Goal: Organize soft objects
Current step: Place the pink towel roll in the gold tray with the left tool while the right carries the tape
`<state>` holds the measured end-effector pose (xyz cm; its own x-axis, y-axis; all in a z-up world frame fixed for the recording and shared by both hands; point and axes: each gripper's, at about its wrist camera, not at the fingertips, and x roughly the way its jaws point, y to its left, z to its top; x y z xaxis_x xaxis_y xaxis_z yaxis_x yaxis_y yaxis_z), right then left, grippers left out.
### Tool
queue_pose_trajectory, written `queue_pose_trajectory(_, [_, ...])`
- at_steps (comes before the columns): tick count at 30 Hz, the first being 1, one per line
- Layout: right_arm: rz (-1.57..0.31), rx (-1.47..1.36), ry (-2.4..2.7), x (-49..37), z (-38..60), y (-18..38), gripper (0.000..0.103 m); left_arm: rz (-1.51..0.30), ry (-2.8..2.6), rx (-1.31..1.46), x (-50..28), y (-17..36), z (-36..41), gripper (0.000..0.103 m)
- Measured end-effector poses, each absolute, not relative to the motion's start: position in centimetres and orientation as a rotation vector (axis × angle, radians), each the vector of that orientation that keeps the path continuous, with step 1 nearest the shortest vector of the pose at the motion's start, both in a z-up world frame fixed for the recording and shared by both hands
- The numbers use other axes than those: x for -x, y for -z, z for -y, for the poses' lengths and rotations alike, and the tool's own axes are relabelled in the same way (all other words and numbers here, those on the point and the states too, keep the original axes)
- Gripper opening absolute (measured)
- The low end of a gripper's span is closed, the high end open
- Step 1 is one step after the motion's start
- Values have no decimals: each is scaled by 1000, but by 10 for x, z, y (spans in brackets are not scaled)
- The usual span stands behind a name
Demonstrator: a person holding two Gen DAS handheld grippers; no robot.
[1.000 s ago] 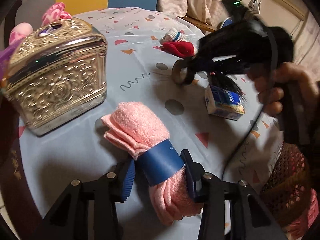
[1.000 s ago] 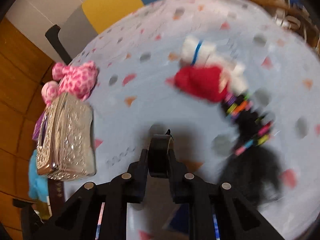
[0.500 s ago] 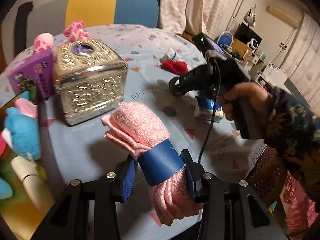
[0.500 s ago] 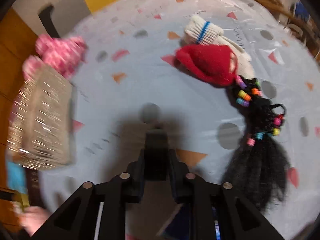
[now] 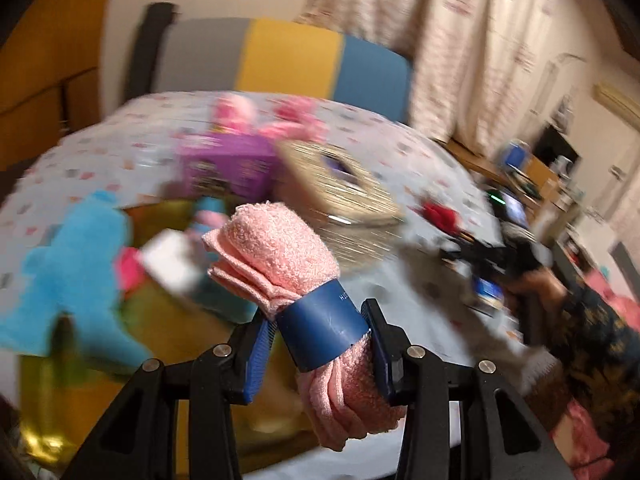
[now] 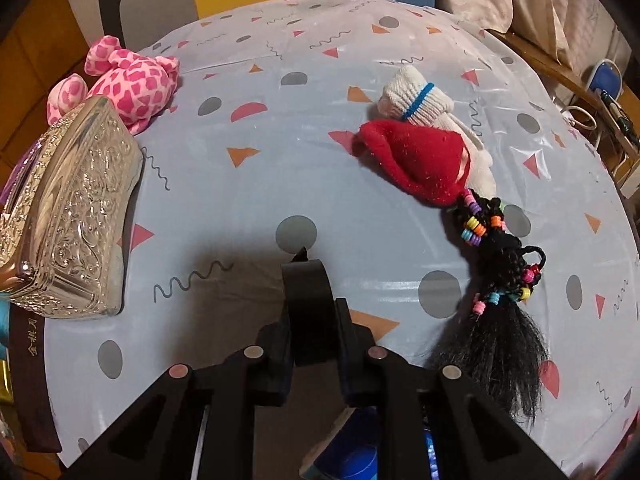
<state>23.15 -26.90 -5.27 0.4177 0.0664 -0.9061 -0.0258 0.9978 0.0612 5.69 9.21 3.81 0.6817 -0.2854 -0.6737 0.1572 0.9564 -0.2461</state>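
Observation:
My left gripper [image 5: 320, 340] is shut on a rolled pink towel [image 5: 276, 256] with a blue paper band [image 5: 324, 332] and holds it in the air, above a yellow-green container [image 5: 80, 384] that holds a blue plush toy [image 5: 72, 276]. My right gripper [image 6: 308, 312] is shut on a black roll of tape [image 6: 308, 292] above the table. A red sock [image 6: 420, 164], a white sock with a blue stripe [image 6: 416, 96] and a black beaded hairpiece [image 6: 500, 304] lie on the tablecloth ahead of it, to the right. A pink spotted plush [image 6: 128, 84] lies far left.
A silver embossed tissue box [image 6: 72, 220] stands at the left of the round table [image 6: 280, 152]. A purple box [image 5: 228, 164] sits behind it. A blue packet [image 6: 352, 460] lies under my right gripper. A chair [image 5: 288, 60] stands behind the table.
My left gripper has swung left and up with the towel, from over the table to over the container of plush toys. My right gripper has stayed above the table, still shut on the tape.

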Motion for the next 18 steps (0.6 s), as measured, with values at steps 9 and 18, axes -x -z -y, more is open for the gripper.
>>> queue_pose_trajectory(9, [-1132,-6,-65,-231,265,52,16,-848,61,114,-111,-9,-158,45])
queue_pose_trajectory(18, [-1141,15,-70,-232,263,55,16,-891,-16,110,-157,18,-178,59])
